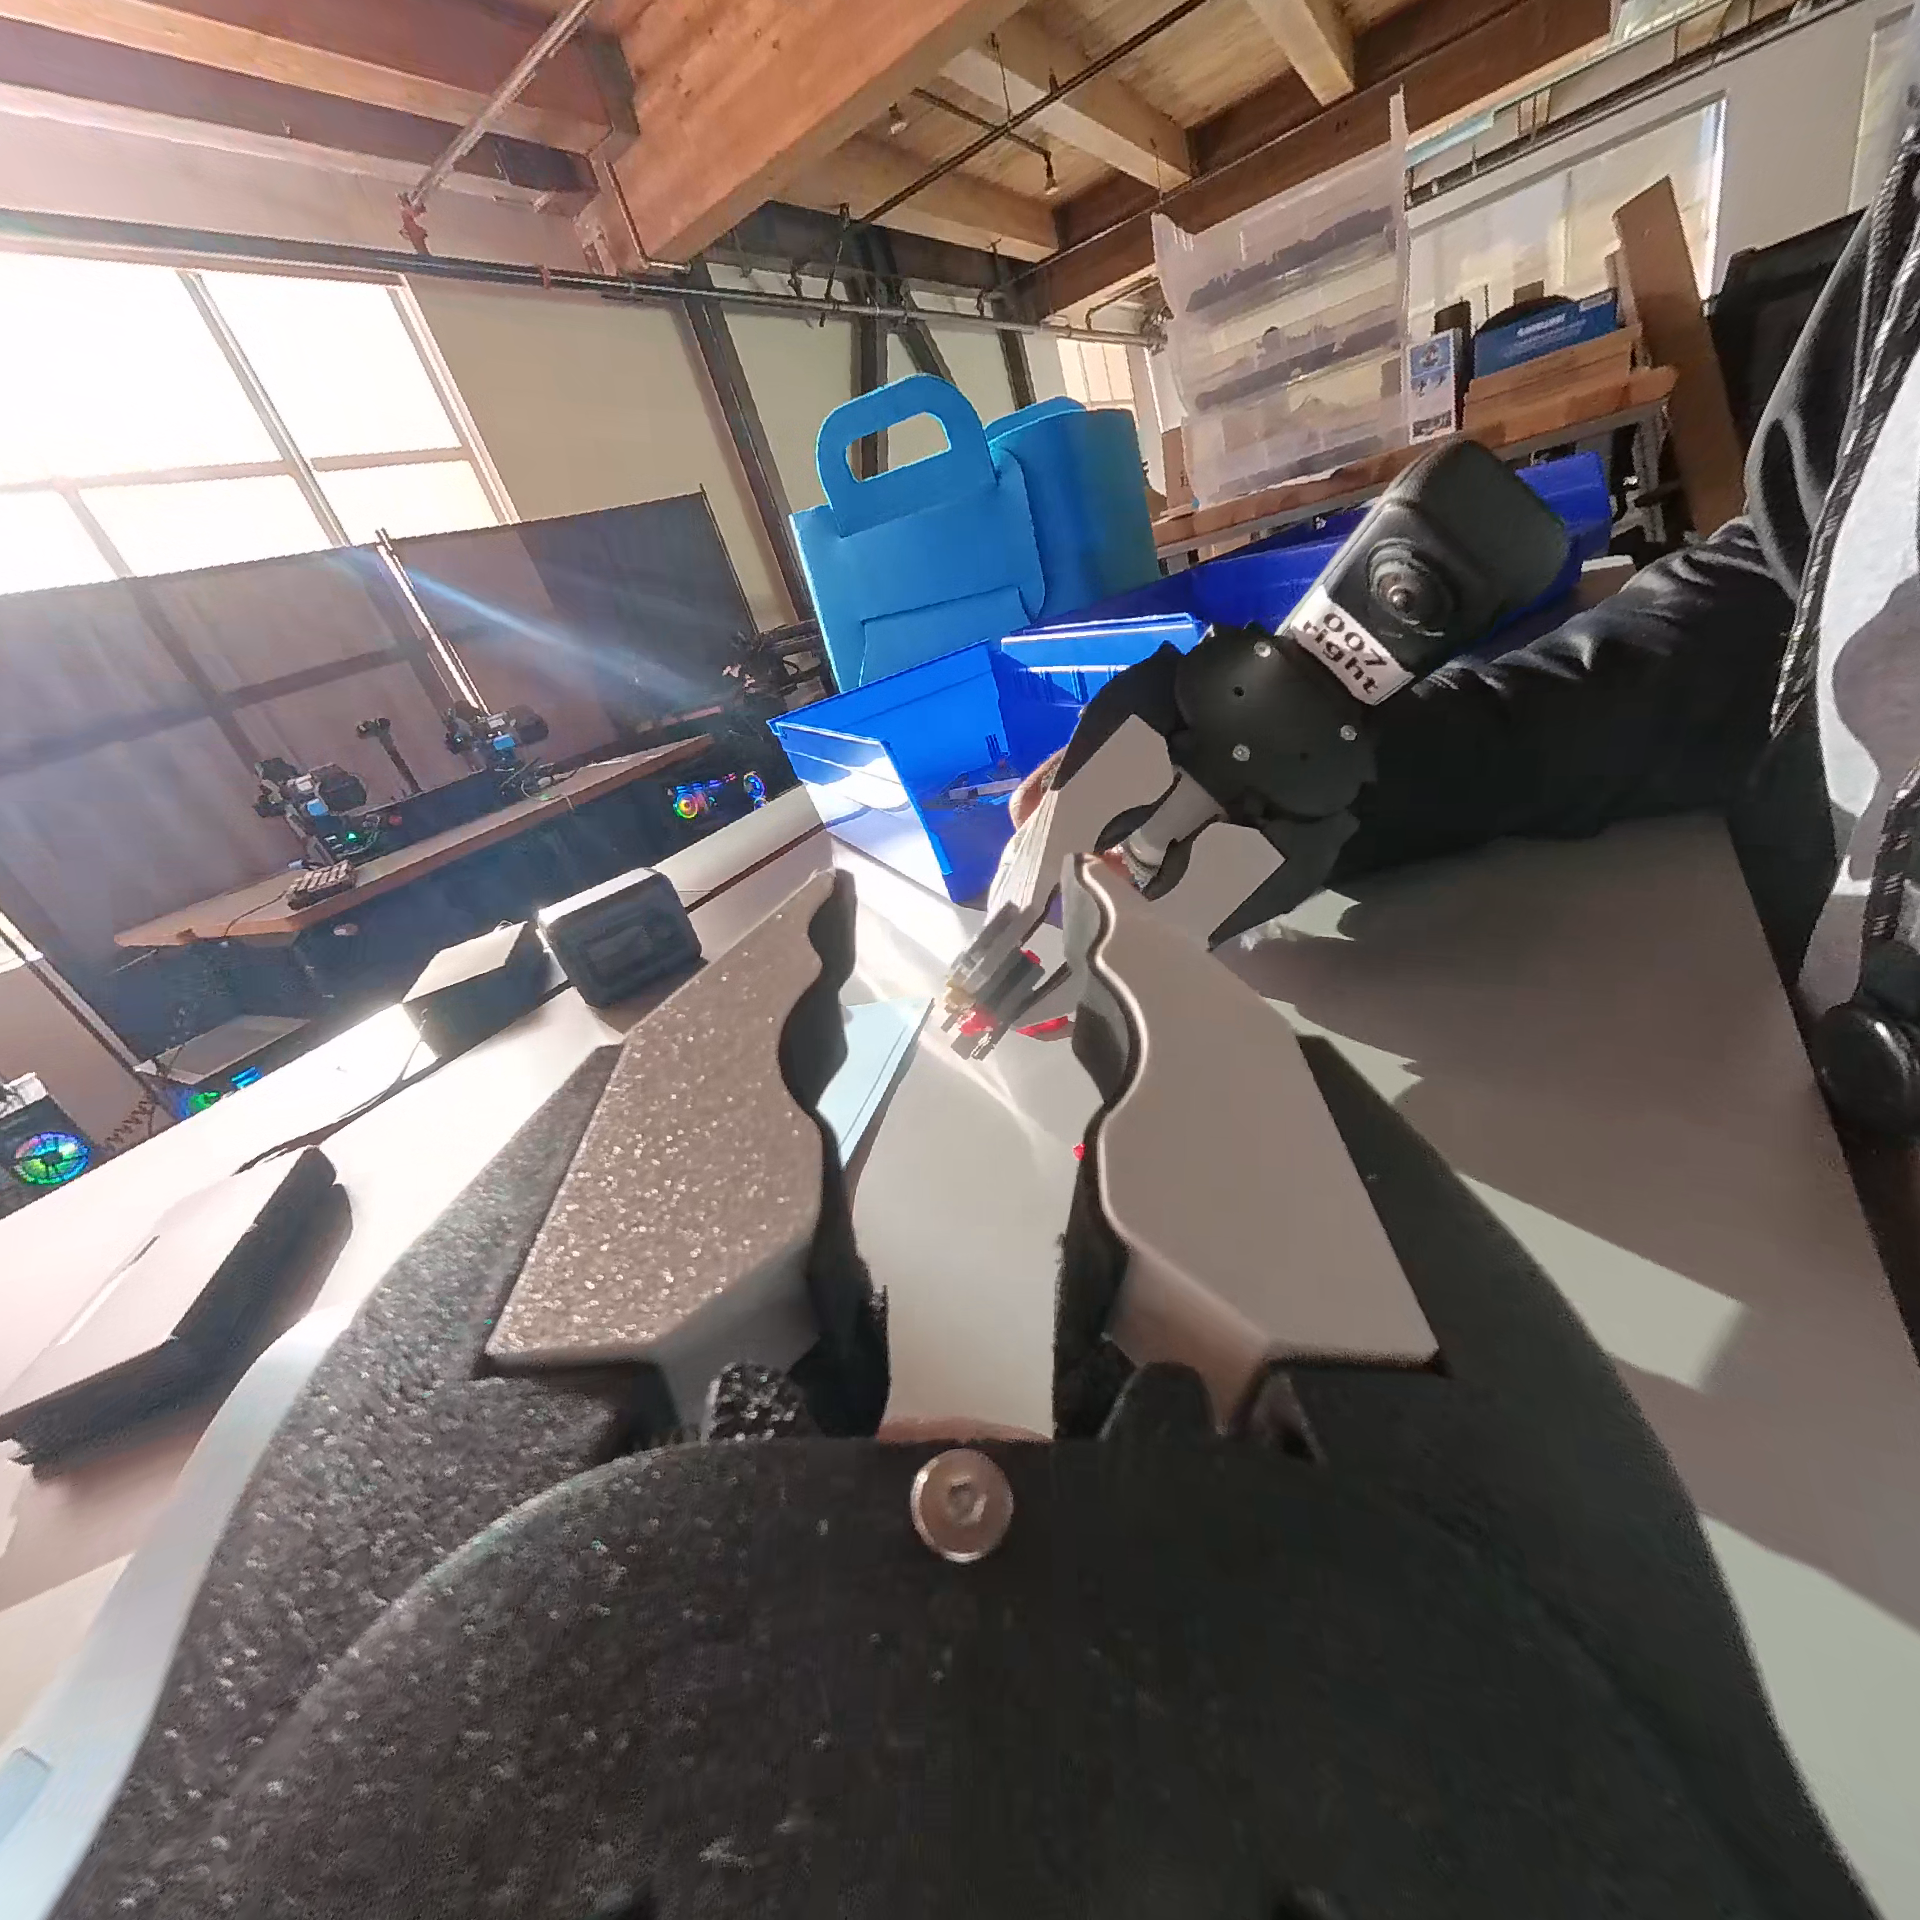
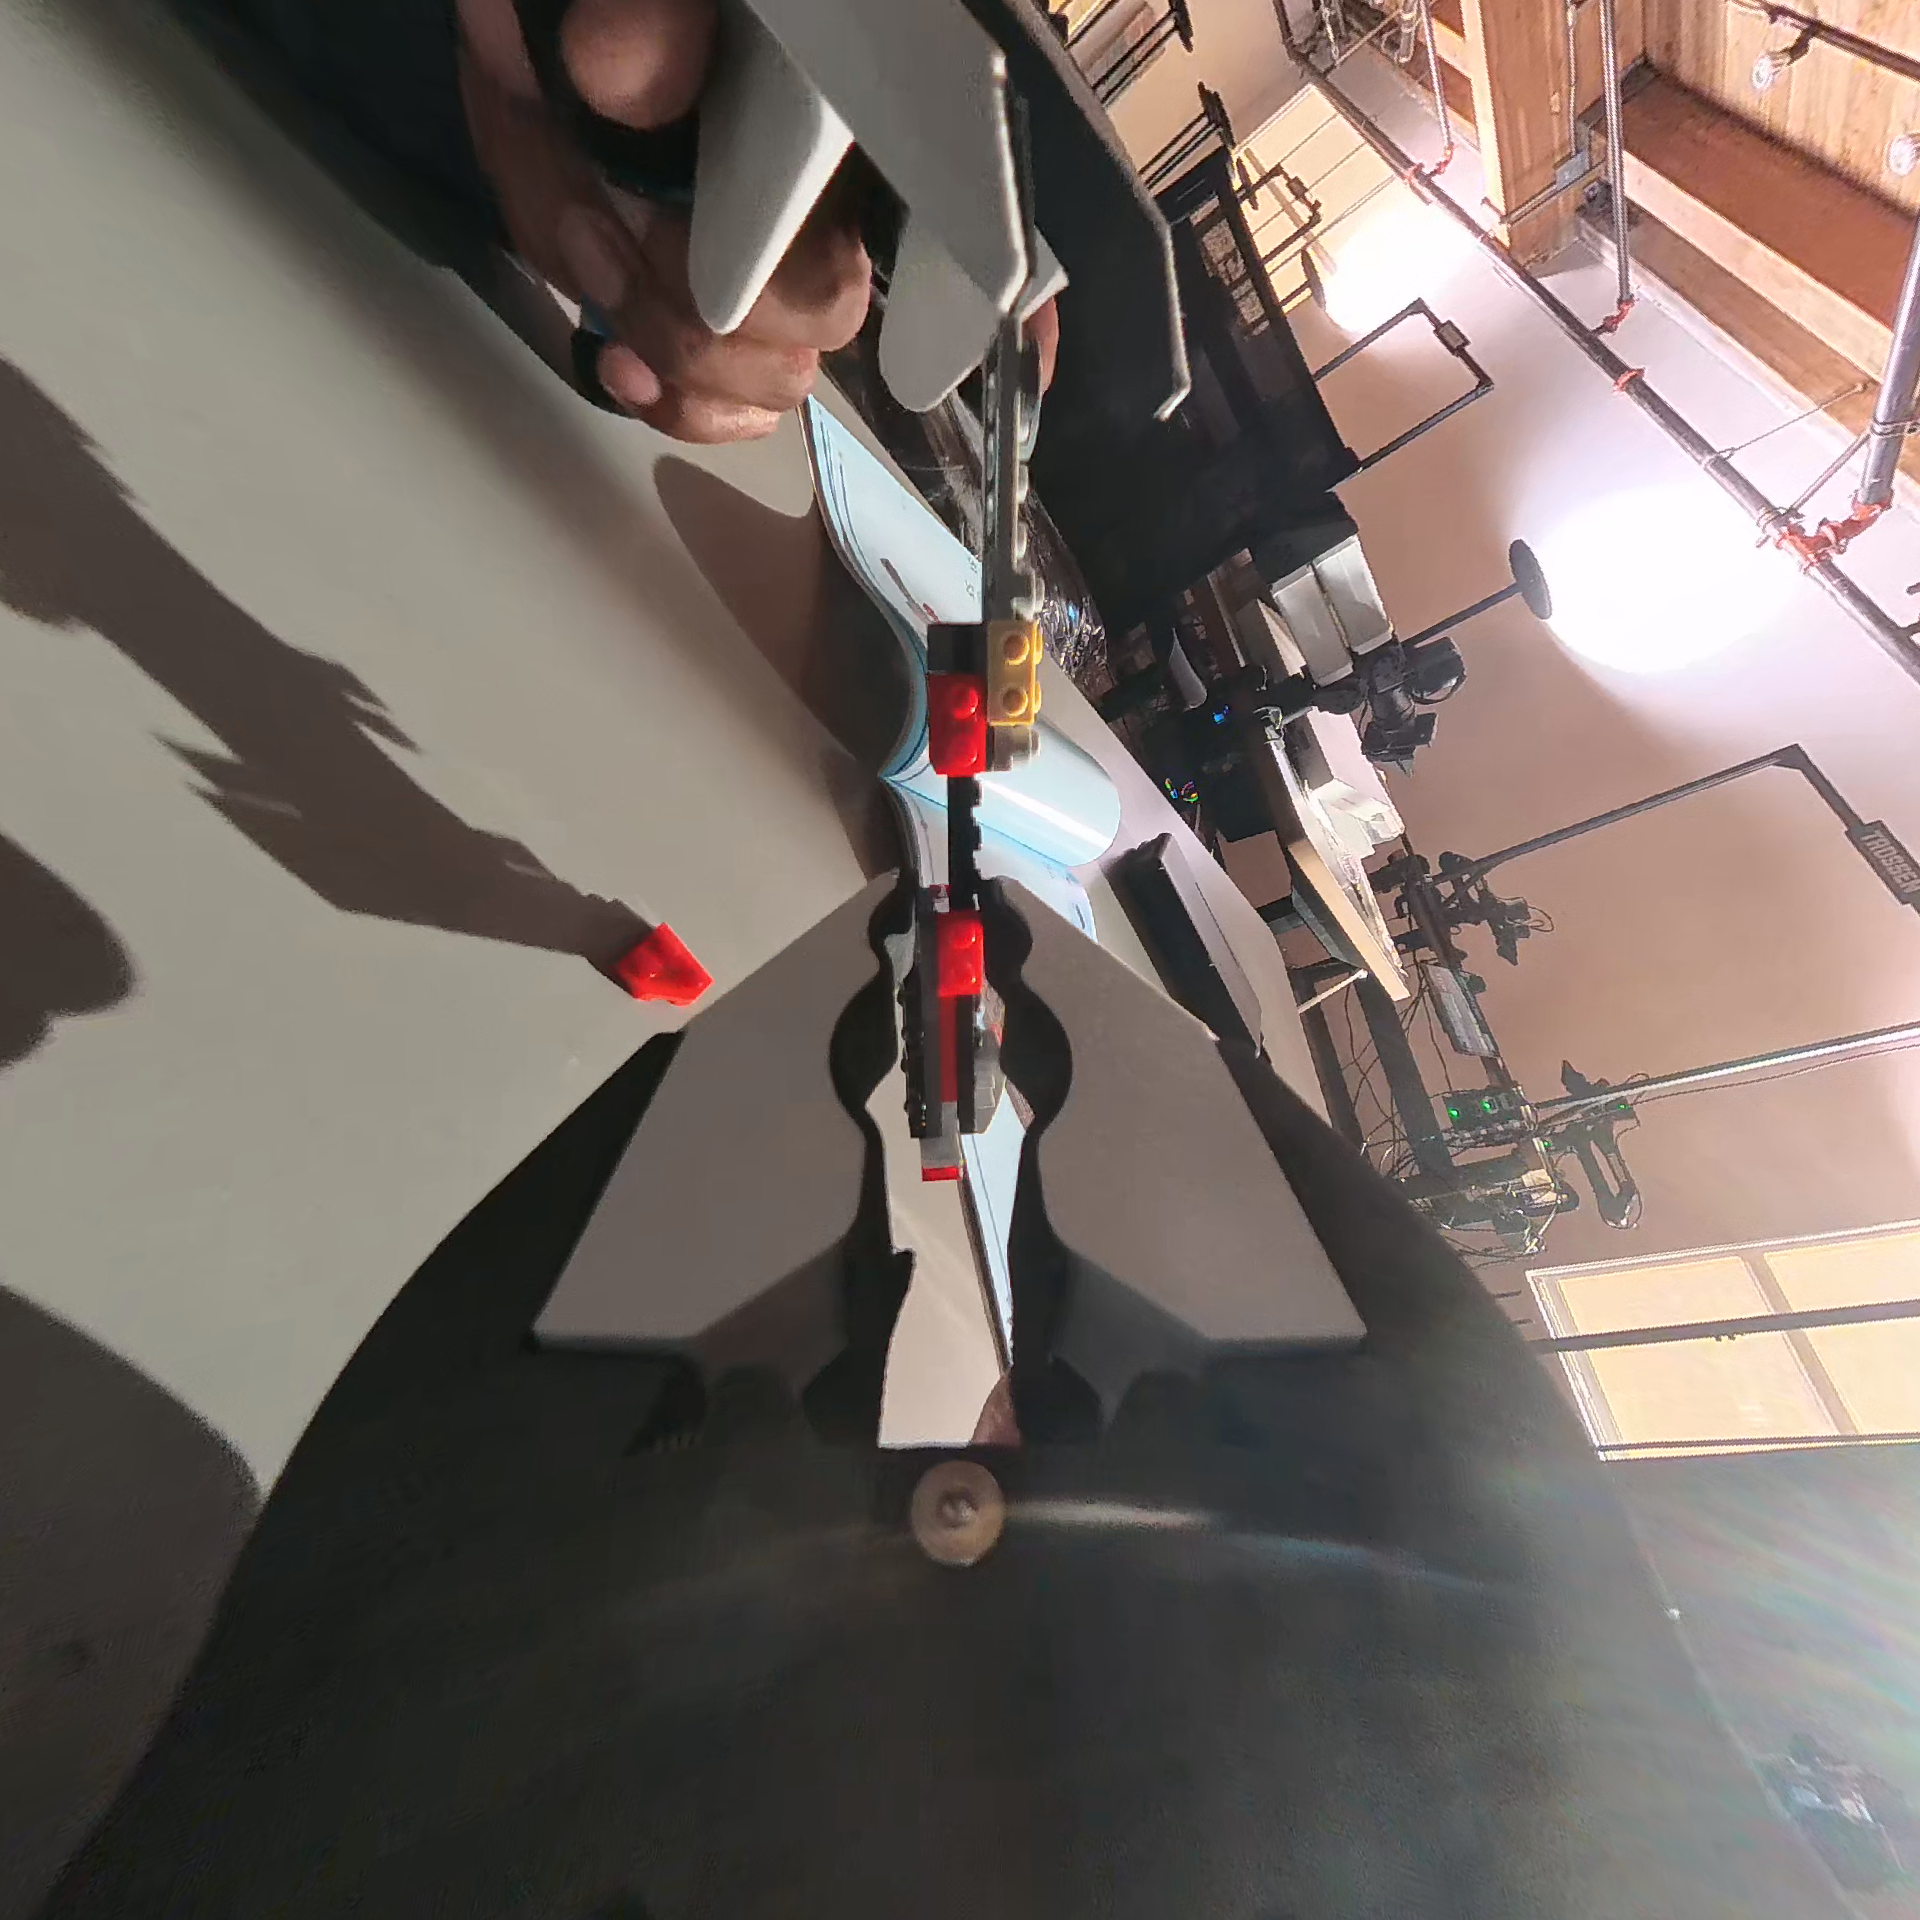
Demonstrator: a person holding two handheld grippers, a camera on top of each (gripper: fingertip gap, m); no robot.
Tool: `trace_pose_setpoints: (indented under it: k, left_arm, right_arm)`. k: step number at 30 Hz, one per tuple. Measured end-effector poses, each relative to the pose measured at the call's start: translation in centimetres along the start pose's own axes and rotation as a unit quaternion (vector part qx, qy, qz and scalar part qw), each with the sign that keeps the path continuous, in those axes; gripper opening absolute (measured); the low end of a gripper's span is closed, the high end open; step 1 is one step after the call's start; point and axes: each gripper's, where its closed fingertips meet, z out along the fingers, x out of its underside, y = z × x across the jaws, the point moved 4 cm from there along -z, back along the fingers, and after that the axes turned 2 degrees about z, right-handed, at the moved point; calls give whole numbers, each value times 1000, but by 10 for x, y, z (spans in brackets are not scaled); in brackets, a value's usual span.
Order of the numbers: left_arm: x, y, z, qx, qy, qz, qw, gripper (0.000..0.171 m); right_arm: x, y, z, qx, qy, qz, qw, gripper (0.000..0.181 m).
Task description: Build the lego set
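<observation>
A grey table (image 2: pixel 312 675) in a timber-ceilinged workshop is carrying blue bins (image 1: pixel 894 769) and an open instruction booklet (image 2: pixel 1049 800). The right gripper (image 2: pixel 951 914) is clamping the lego assembly (image 2: pixel 961 727), a long black, red and yellow build, edge-on between its jaws above the booklet. The left gripper (image 1: pixel 961 894) is standing parted, its right finger (image 1: pixel 1195 1091) lying just beside the assembly's end; contact cannot be confirmed. A loose red brick (image 2: pixel 660 977) is lying on the table, apart from the assembly.
</observation>
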Motion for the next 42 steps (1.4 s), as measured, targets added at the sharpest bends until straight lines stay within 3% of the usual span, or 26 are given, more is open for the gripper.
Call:
trace_pose_setpoints:
  k: [27,32,34,37,40,42]
  left_arm:
    - [-3,5,-3,-8,-8,-23,1000,39]
    - [-8,9,-7,2,-33,-81,996,39]
    - [-12,12,-12,23,-59,-156,986,39]
    - [-11,20,-14,48,-76,-294,952,39]
    - [3,28,-10,52,-49,-433,899,37]
    - [18,30,-4,49,-16,-527,848,36]
  right_arm:
    - [3,-1,-2,3,1,2,1000,14]
    - [3,-3,-4,11,2,-8,1000,14]
    - [4,-5,-5,17,4,-14,1000,14]
    - [7,-7,-7,22,8,-29,999,14]
    - [7,-9,-11,28,5,-50,998,14]
    - [3,-10,-14,35,-10,-68,997,14]
